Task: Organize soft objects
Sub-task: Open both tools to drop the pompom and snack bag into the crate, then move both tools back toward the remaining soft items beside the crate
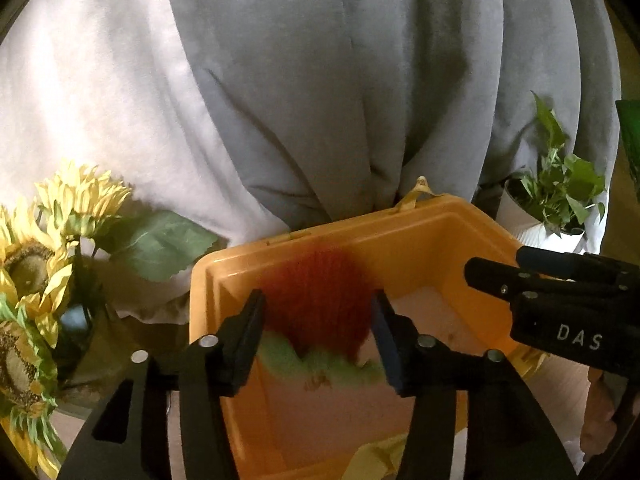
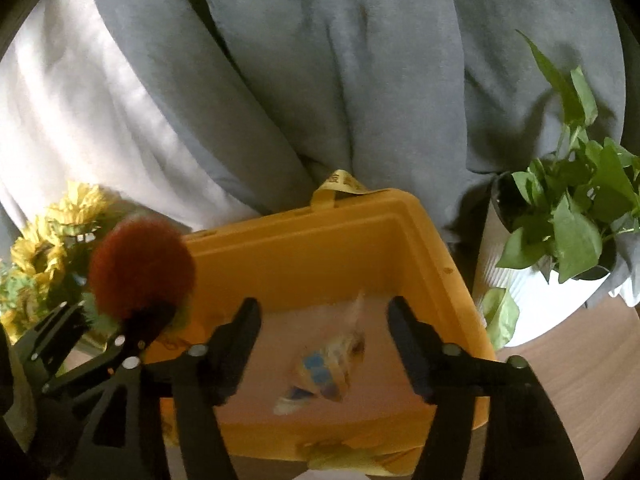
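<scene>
Sunflowers [image 1: 36, 264] sit at far left, beside the yellow bin [image 1: 224, 268] on the worktop [image 2: 580, 364]. They're clutter, not our job.

Left tool [image 1: 318, 332] is over the bin's left half. Its jaws are spread, with the red-and-green plush toy [image 1: 320, 312] between them. The pads look clear of it, and the toy is blurred. We read that as a release: the toy is dropping into the bin or has just landed against the back wall. From the right wrist view the red fuzz [image 2: 142, 268] shows at that tool's tip, near the bin's left rim, so it may not be fully clear yet.

Right tool [image 2: 324, 340] is over the bin's right half, jaws also spread. A small clear-wrapped packet [image 2: 324, 364] with blue dots is blurred below them and touches neither pad. It's probably falling to the bin floor or already on it.

Potted green plant [image 2: 560, 232] stands at far right, just beside the bin. Grey curtain [image 1: 340, 80] hangs behind everything.

Step in hand, as we read it: dropping both soft items into the bin.

Next move:
- lift both tools straight up and clear the rim
- watch the plush fuzz for snagging on the left pad
- keep the right tool off the plant leaves on the way out
</scene>
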Demonstrator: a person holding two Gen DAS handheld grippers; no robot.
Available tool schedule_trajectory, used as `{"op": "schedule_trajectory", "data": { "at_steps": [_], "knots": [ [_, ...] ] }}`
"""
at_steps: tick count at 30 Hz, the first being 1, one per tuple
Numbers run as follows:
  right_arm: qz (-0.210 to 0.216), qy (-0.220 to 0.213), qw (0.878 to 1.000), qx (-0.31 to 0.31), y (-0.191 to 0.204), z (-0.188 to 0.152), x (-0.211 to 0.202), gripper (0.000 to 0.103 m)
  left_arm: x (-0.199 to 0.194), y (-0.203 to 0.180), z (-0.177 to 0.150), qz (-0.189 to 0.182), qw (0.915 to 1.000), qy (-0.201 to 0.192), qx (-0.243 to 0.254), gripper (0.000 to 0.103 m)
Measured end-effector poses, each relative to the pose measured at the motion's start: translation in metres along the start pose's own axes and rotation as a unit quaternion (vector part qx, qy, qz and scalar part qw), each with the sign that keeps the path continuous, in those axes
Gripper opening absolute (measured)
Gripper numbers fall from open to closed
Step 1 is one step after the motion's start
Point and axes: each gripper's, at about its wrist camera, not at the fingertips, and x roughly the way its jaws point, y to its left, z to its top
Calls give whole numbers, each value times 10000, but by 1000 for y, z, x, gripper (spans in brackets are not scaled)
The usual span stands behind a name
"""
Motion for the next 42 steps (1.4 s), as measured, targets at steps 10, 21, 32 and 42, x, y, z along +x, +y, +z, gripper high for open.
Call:
{"op": "schedule_trajectory", "data": {
  "at_steps": [10,21,32,42],
  "knots": [
    [-167,-277,9995,-72,1,-6,-33,72,-41,6,-7,162,9994,-174,-270,81],
    [-248,-744,9969,-70,3,-31,-100,77,-115,-6,-25,201,9972,-509,-510,85],
    [-649,-1197,9907,-33,3,-65,-163,83,-175,-19,-50,340,9959,-731,-404,86],
    [-880,-1442,9855,156,-4,-97,-204,86,-212,-26,-78,354,9956,-768,-405,89]
  ]
}}
